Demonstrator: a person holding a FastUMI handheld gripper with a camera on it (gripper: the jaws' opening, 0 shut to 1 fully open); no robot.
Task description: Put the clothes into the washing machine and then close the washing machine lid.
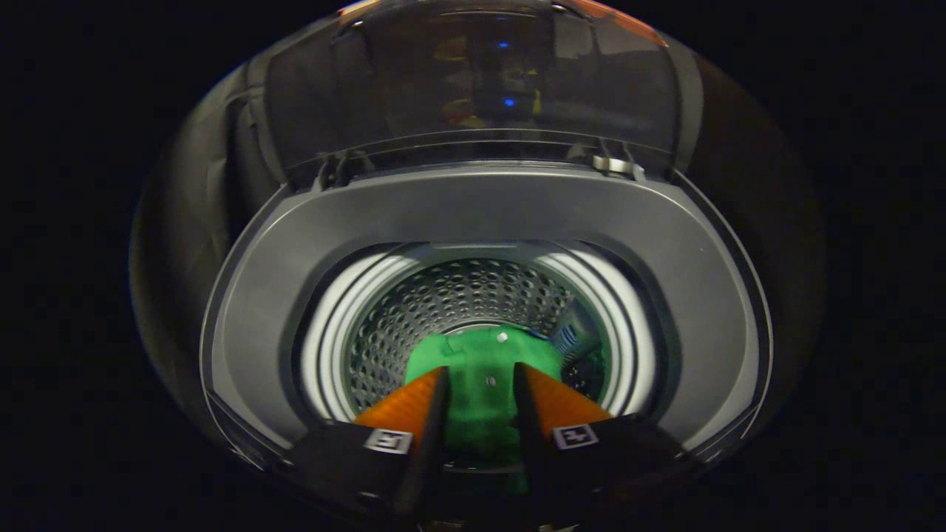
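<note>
I look down into the open top-loading washing machine [480, 199]. Its perforated steel drum [451, 295] lies just ahead of my fingers. A bright green garment [484, 355] with small buttons runs between my two fingers and hangs on beyond their tips into the drum. My gripper [480, 368] is over the drum mouth. The fingers [436, 399] stand a narrow gap apart, and the cloth fills that gap down to their bases. Both fingers press on the cloth.
The machine's transparent lid [473, 81] stands raised behind the opening, hinged at the far rim. A wide grey top deck [251, 310] rings the drum mouth, with a white inner ring [329, 332] just inside it. Beyond the machine all is dark.
</note>
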